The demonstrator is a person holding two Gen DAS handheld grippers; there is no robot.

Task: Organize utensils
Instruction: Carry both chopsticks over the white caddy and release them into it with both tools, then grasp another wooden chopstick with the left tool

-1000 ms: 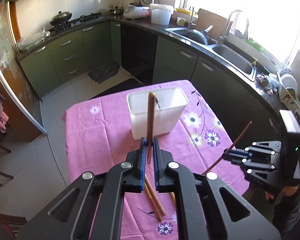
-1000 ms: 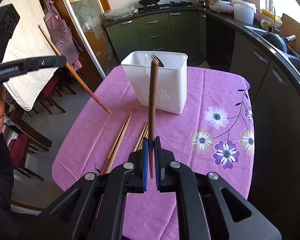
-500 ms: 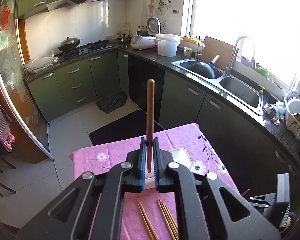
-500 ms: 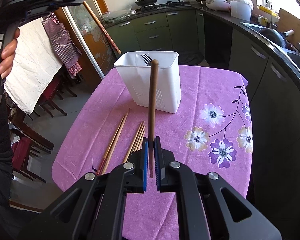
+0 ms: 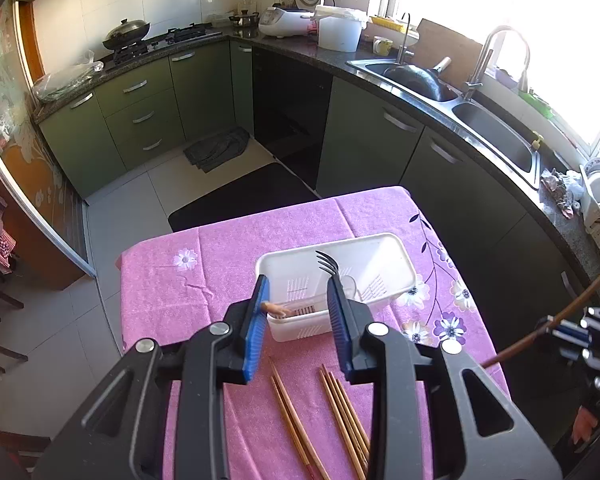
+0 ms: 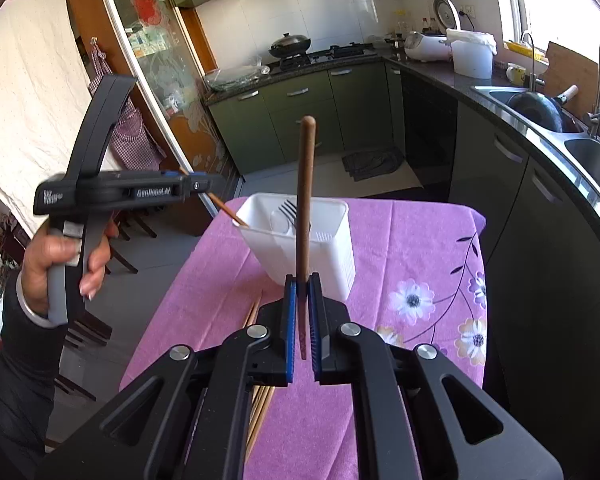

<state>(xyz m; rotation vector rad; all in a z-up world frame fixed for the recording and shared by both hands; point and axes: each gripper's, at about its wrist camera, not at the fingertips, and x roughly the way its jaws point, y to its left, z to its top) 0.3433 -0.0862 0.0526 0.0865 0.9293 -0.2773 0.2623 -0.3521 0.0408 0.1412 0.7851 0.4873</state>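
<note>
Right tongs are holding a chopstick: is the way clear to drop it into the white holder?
Probably yes. The right tongs grip the chopstick just short of the white holder, whose top is open. The left tongs hover over its far left corner, possibly crowding that side.

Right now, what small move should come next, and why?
Probably lift the left tool clear of the white holder: its jaws have just been opening, and the first chopstick lies loose between them, inside. The right tool, shut on a second chopstick, needs room.
</note>
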